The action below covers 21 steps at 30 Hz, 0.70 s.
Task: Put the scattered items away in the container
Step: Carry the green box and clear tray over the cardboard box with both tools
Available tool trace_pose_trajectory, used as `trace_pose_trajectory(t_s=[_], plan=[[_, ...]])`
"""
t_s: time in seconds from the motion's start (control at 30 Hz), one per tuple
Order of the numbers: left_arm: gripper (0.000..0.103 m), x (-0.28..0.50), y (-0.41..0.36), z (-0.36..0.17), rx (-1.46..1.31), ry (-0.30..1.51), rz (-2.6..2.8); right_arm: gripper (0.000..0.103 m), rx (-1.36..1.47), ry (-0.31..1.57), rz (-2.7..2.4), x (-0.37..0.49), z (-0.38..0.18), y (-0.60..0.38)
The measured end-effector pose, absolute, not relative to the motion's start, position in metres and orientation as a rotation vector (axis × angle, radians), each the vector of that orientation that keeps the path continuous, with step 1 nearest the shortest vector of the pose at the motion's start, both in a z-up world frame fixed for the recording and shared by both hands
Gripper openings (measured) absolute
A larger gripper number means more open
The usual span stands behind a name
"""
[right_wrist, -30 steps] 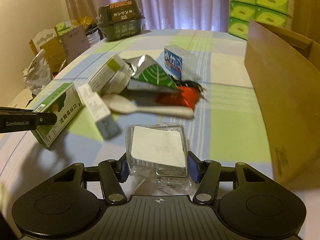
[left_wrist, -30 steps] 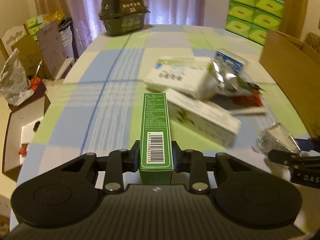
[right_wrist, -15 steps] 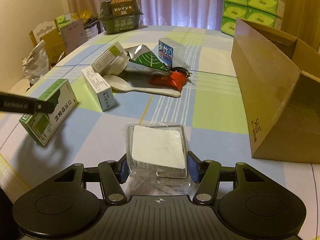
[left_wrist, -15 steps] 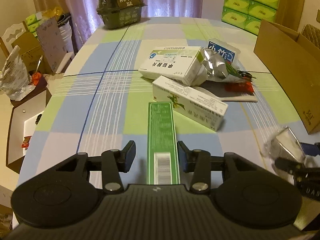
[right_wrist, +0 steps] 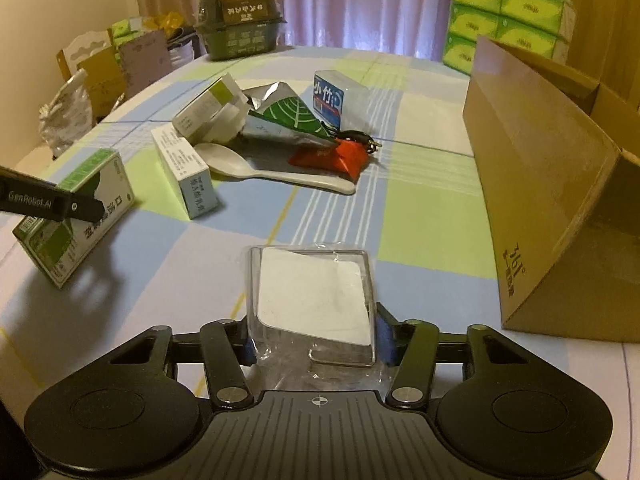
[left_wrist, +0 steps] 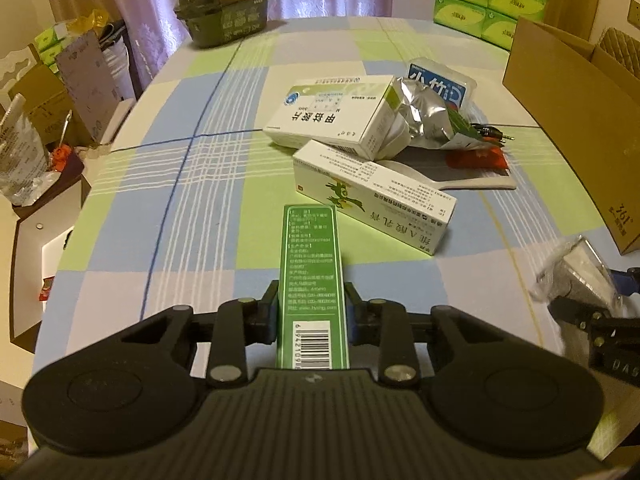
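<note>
Grippers clamped: left gripper [left_wrist: 311, 312] on barcoded green box [left_wrist: 312, 280], right gripper [right_wrist: 316, 344] on clear packet [right_wrist: 314, 300]; "361°" carton [right_wrist: 560, 216] nearby.

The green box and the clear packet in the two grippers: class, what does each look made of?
Green box: printed cardboard, apparently; sharp folded edges, matte print, barcode. Clear packet: glossy transparent plastic wrap, crinkled and reflective, round a white, possibly paper, insert.

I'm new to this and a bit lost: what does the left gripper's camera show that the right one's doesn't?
Only the left wrist view shows the barcoded narrow face of the green cardboard box clamped in the left gripper. Only the right wrist view shows the flat clear plastic packet clamped in the right gripper. Both show the white plastic spoon and brown cardboard carton.
</note>
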<state>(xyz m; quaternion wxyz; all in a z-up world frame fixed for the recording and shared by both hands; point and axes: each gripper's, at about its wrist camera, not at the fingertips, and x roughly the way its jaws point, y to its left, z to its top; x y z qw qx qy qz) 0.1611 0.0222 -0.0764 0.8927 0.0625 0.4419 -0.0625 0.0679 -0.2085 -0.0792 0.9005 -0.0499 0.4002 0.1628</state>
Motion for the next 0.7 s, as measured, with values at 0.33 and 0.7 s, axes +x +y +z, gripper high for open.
trace_pose_trajectory(t_s=[0.33,0.7], plan=[[0.025,0.134,0.014,-0.048,0.117,0.884,-0.155,0.054,-0.085,0.753,0.33,0.05,-0.047,-0.215],[0.025,0.11,-0.013,-0.016,0.136,0.828,-0.223,0.054,-0.053,0.677,0.295,0.024,-0.013,-0.234]])
